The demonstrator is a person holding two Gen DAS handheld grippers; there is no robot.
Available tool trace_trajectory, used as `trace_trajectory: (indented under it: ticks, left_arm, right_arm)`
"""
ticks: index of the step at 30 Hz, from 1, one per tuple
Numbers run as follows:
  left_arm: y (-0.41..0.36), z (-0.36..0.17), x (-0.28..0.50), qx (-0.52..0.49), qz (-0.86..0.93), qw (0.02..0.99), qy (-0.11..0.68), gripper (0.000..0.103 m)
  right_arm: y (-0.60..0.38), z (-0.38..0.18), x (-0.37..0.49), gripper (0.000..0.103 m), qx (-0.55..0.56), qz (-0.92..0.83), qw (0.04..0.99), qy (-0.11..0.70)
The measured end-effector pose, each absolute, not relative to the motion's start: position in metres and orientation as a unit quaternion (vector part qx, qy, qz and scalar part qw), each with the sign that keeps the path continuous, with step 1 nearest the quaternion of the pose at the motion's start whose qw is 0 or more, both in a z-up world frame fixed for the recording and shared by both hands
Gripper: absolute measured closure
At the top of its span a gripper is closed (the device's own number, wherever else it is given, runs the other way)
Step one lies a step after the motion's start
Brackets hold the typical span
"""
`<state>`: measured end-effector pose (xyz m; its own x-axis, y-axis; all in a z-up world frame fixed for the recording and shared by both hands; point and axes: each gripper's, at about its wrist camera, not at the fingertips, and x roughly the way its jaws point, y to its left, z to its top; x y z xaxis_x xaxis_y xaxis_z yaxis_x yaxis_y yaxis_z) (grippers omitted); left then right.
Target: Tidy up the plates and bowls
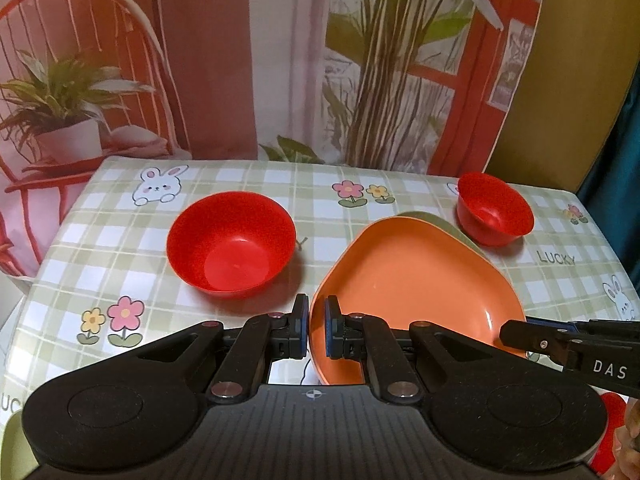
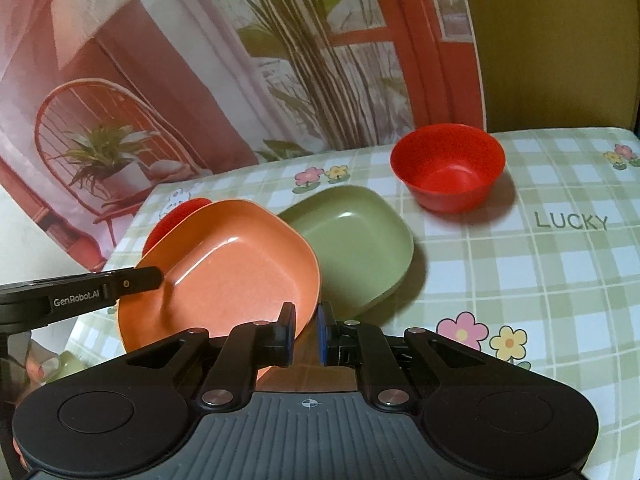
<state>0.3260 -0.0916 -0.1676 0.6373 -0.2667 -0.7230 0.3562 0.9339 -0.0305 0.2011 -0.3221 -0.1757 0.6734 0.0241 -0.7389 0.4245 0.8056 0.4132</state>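
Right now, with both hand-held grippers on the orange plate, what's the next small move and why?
Probably carry the orange plate on over the green plate and lower it in. Left hand-held gripper and right hand-held gripper pinch its rim; it hangs tilted, overlapping the green plate's near edge.

In the left wrist view we see only a thin sliver of the green plate (image 1: 452, 226), the rest hidden behind the orange plate (image 1: 416, 280). In the right wrist view the orange plate covers the green plate's near left side and most of a red bowl (image 2: 176, 220), of which only a curved edge shows. At the lower left edge of that view a pale green shape (image 2: 66, 364) and part of a hand (image 2: 36, 364) are cut off and too blurred to identify
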Motion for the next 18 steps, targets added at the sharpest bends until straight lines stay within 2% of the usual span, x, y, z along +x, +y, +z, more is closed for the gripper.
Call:
trace_trajectory:
  ticks: [18]
  left_arm:
    - [-0.165, -0.188, 0.387, 0.074, -0.221, 0.897, 0.377, 0.094]
  right_arm:
    - [-0.372, -0.203, 0.220, 0.091, 0.298, -0.171, 0.859, 0.381]
